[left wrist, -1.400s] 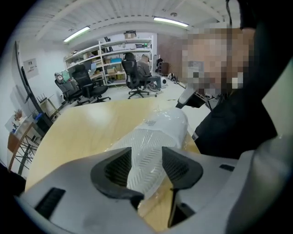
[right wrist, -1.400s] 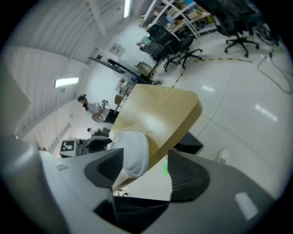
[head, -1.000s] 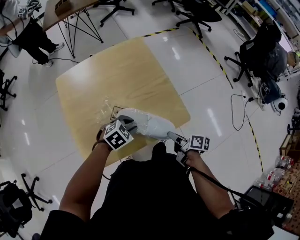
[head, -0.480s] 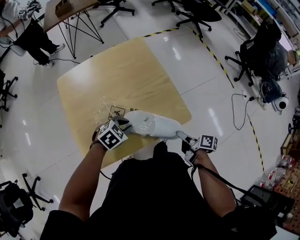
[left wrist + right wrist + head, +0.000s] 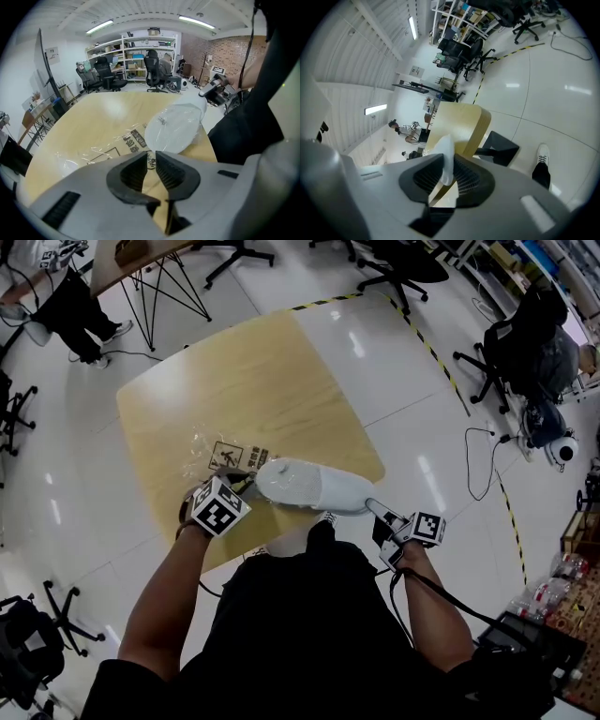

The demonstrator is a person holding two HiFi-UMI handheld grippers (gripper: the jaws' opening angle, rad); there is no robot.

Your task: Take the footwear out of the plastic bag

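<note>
1. Footwear (image 5: 314, 486) first: it's one white shoe. The right gripper (image 5: 373, 508) has one end of it pinched between its pads (image 5: 426, 177). Those jaws have just been closing, and they're pressed right onto that white edge with hardly any gap left.
2. The left gripper (image 5: 240, 481) is much the same. Its fingers have just been closing too and are nearly together. A thin bit of clear film from the plastic bag (image 5: 208, 452) is caught between the tips, and that's all that's in there.
3. The footwear lies along the edge of the table (image 5: 244, 371) where the person stands, close to the right-hand corner of that edge. The end in the right gripper pokes out past the edge, over the floor (image 5: 412, 437). The other end points back over the surface towards the left gripper.
4. The bag is crumpled flat on the surface just beside that inner end of the footwear, a bit further in from the edge. Its black printed label (image 5: 227, 457) faces up. Can't tell if the tip of the footwear is still inside the bag's mouth or already clear of it.
5. Further out there's a dark office chair (image 5: 511, 352) standing well off to the right of the table.
</note>
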